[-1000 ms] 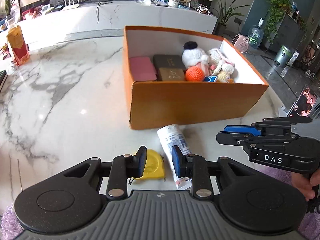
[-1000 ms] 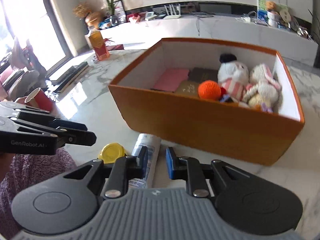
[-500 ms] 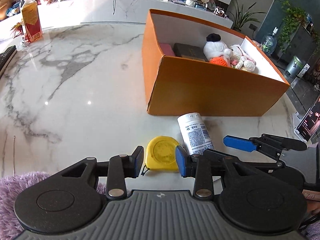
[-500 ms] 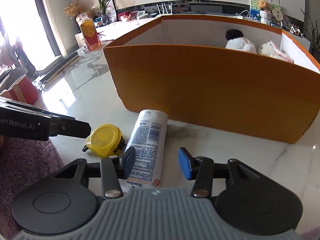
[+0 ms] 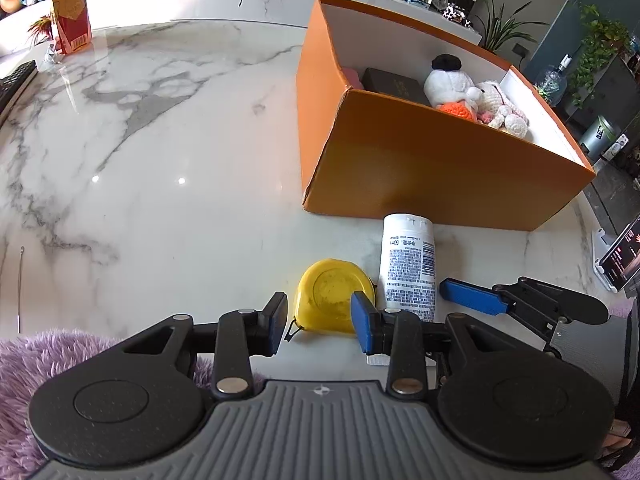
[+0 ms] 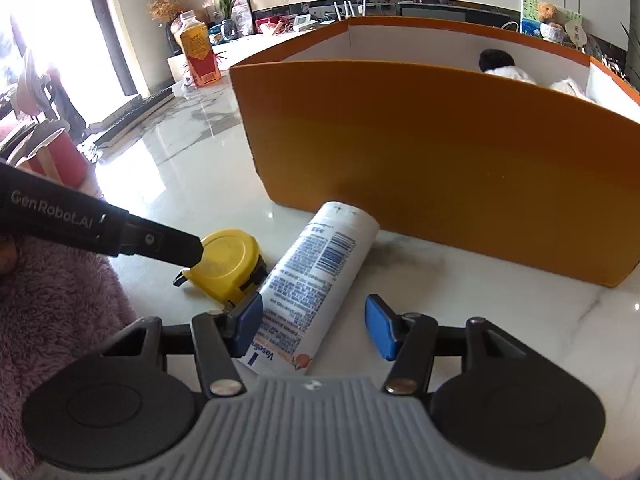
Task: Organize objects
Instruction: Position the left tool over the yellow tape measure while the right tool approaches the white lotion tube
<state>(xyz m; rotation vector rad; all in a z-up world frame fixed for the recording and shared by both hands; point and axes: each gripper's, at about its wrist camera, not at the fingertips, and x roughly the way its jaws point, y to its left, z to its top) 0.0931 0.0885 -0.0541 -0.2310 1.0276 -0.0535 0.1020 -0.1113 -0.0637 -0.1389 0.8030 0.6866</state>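
My left gripper (image 5: 319, 323) is spread around the yellow tape measure (image 5: 330, 296) near the table's (image 5: 160, 160) front edge. My right gripper (image 6: 316, 326), also spread, straddles the white lotion tube (image 6: 316, 276) lying beside the orange box (image 6: 440, 152).

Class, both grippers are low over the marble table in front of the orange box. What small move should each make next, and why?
Probably close. The left gripper is open with the yellow tape measure between its fingers; the right gripper is open around the white tube. Both items lie on the table outside the orange box, so gripping likely comes before lifting.
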